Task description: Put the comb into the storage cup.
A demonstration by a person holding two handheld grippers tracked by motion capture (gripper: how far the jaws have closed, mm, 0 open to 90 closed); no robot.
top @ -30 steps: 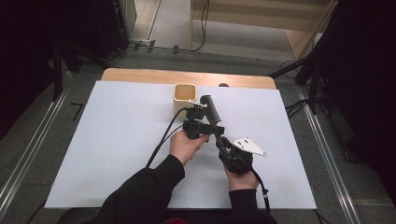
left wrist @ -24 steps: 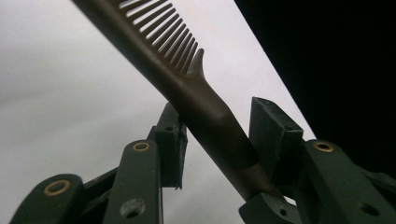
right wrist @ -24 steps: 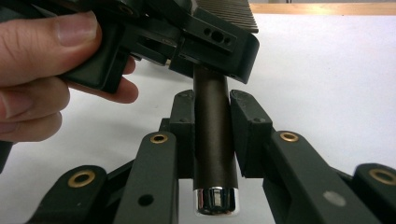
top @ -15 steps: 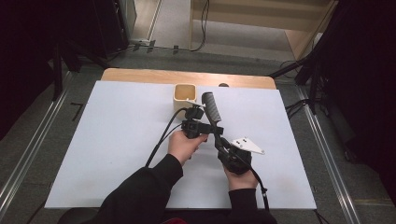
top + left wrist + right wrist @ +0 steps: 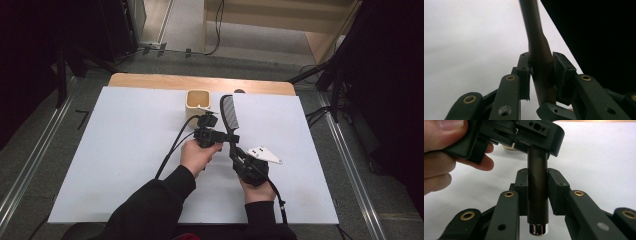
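Fingers (image 5: 522, 185) of both grippers clamp the dark round-handled brush (image 5: 228, 112)

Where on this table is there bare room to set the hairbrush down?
The sheet lies bare left of the cup and hands, and right of the hairbrush. Crowded: the middle, where both grippers clamp the handle below the cup.

We count one black hairbrush (image 5: 228, 116), one beige cup (image 5: 197, 102), two grippers, left gripper (image 5: 209, 131) and right gripper (image 5: 239, 152), on one counter (image 5: 120, 150).
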